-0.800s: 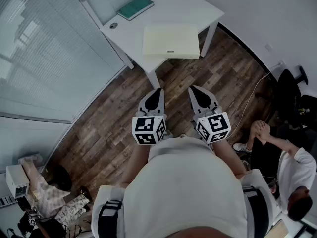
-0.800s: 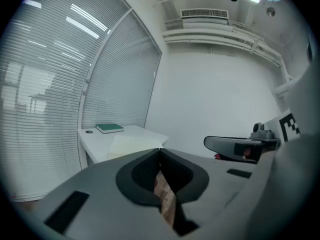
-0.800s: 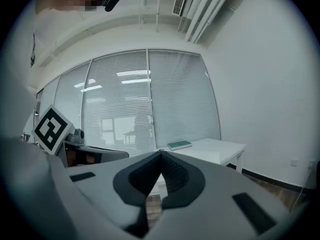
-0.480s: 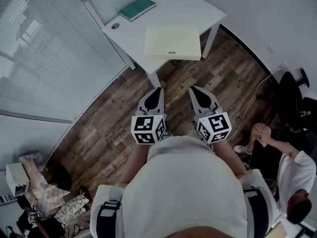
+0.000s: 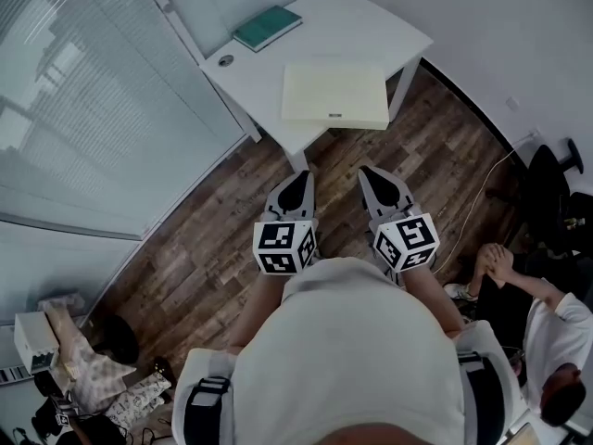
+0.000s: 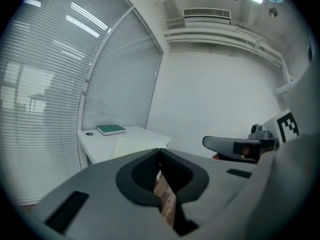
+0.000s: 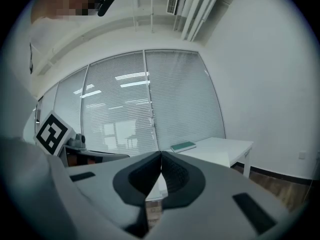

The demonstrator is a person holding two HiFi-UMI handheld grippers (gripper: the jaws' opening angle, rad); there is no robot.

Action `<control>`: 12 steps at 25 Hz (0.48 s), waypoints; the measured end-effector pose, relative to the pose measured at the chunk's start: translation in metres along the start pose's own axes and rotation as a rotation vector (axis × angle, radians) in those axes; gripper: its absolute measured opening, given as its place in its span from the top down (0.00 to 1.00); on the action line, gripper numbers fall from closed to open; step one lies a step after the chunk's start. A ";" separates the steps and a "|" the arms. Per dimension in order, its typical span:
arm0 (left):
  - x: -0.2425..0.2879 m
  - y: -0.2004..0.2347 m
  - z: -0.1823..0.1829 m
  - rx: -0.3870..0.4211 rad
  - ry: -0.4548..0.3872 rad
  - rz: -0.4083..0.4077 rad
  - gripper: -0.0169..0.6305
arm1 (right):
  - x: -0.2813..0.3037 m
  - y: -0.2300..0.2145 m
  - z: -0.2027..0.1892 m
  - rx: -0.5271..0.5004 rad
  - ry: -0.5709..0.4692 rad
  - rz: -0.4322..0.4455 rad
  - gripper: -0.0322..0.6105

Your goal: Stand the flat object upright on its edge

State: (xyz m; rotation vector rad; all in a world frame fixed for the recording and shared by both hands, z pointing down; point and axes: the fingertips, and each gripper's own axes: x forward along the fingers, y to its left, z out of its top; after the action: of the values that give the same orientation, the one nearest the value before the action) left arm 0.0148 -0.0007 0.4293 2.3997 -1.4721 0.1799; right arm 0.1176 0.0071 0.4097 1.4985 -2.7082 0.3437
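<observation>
A flat cream-coloured pad (image 5: pixel 335 93) lies on the white table (image 5: pixel 278 72), near its front edge. A green book (image 5: pixel 267 27) lies flat at the table's far side; it shows too in the left gripper view (image 6: pixel 111 129) and the right gripper view (image 7: pixel 183 146). My left gripper (image 5: pixel 297 180) and right gripper (image 5: pixel 372 174) hang side by side over the wooden floor, short of the table. Both are shut with nothing between the tips (image 6: pixel 159 150) (image 7: pixel 161 154).
A glass wall with blinds (image 5: pixel 83 109) runs along the left. A person sits at the right (image 5: pixel 547 323) beside a black chair (image 5: pixel 556 188), with a cable (image 5: pixel 482 179) on the floor. Bags and clutter (image 5: pixel 74 369) lie at the lower left. A small round disc (image 5: pixel 226 60) sits on the table.
The table and pad have shifted slightly right and down in the head view. Both grippers stay shut and side by side.
</observation>
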 end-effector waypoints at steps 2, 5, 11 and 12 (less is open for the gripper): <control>0.005 0.007 0.004 -0.001 -0.002 -0.005 0.94 | 0.009 -0.003 0.003 0.017 -0.009 -0.016 0.92; 0.015 0.016 0.010 0.002 -0.006 -0.018 0.94 | 0.022 -0.009 0.007 0.023 -0.018 -0.032 0.92; 0.033 0.037 0.018 0.004 -0.005 -0.041 0.94 | 0.049 -0.015 0.012 0.020 -0.025 -0.057 0.92; 0.037 0.041 0.020 0.004 -0.007 -0.045 0.94 | 0.054 -0.016 0.013 0.020 -0.027 -0.061 0.92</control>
State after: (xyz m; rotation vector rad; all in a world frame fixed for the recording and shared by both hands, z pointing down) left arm -0.0053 -0.0557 0.4286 2.4369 -1.4203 0.1642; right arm 0.1033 -0.0487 0.4066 1.5979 -2.6806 0.3515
